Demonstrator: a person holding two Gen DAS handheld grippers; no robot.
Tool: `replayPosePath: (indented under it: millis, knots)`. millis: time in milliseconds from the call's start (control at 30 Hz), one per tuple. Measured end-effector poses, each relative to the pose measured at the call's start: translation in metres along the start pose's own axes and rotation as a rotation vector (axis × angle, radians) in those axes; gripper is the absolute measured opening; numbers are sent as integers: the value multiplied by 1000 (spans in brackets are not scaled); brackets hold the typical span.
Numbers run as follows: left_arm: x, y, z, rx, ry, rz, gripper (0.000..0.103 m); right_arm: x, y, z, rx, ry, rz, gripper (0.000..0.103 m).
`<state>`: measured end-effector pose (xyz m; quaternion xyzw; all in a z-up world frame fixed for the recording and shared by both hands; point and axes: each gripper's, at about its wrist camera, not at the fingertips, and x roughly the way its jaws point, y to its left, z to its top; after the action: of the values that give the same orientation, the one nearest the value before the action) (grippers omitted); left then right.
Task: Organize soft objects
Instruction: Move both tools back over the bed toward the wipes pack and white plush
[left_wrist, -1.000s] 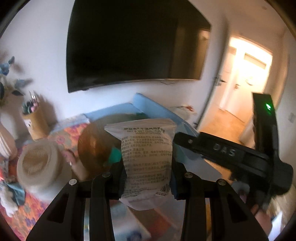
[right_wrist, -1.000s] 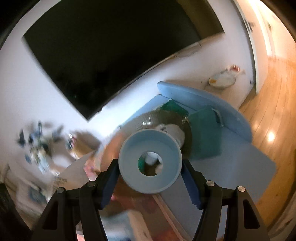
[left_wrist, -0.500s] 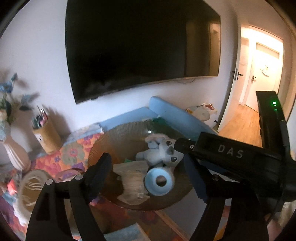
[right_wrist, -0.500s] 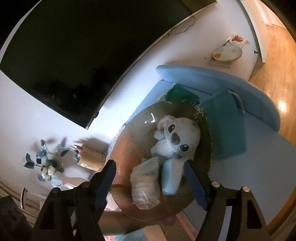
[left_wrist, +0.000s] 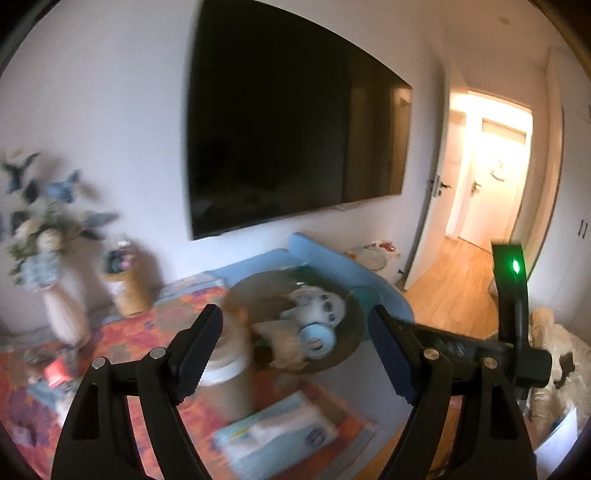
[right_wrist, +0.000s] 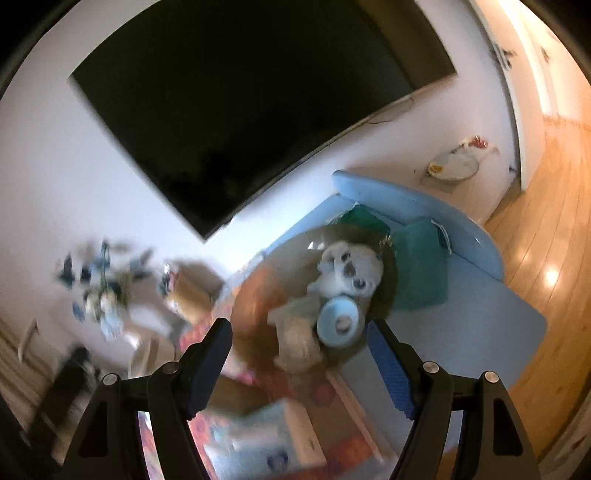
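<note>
A round brown basket (left_wrist: 351, 332) (right_wrist: 258, 295) holds a grey-white plush toy (left_wrist: 317, 302) (right_wrist: 351, 267), a pale blue ring-shaped soft object (left_wrist: 319, 338) (right_wrist: 338, 321) and a white sponge packet (left_wrist: 286, 347) (right_wrist: 297, 339). My left gripper (left_wrist: 295, 354) is open and empty, held back from the basket. My right gripper (right_wrist: 299, 367) is open and empty, above and in front of the basket. The right gripper's black body (left_wrist: 480, 354) shows at the right of the left wrist view.
A floral cloth (left_wrist: 155, 325) covers the table, with a vase of flowers (left_wrist: 55, 295), a pencil holder (left_wrist: 125, 288) and a tissue pack (left_wrist: 277, 435) on it. A blue mat (right_wrist: 461, 302) with green cushions (right_wrist: 421, 269), a wall TV (left_wrist: 288, 147) and a doorway (left_wrist: 487, 177) lie beyond.
Both grippers opened: the left let go of the sponge packet, the right of the blue ring, and both now lie in the basket. Both grippers have drawn back from it.
</note>
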<state>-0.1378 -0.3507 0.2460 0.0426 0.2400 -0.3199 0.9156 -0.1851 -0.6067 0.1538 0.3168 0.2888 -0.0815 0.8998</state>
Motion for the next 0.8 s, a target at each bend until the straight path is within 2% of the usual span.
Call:
replayPosePath:
  millis: [133,233,333,433,467,567,600,667,733,800]
  knots:
    - [-39,62,-18,-56,18,79,80,-6,32,-43,-160,95,33,74]
    - [-71,124,-37,-131,28,189,80,1,74,-77,-322,200,145,74]
    - [-108,192,-56,-244,16,317,80,9,120,-101,-456,250,227,76]
    - [-142,258,-82,-383,-5,431,80,23,180,-129,-593,266,296,87]
    - [-148,274,-90,-414,-4,459,80,28,194,-136,-621,273,311,88]
    - [-153,321,-127,-495,37,653,80,60,238,-169,-677,314,333,88]
    - [-150,336,-141,-513,65,685,80,74,249,-179,-674,339,342,88]
    - [-139,359,-165,-560,100,678,80,107,266,-203,-649,386,351,88]
    - [-130,383,-197,-651,102,634,80,142,280,-229,-637,425,326,88]
    - [-120,396,-224,-710,119,647,80,167,286,-247,-652,423,295,88]
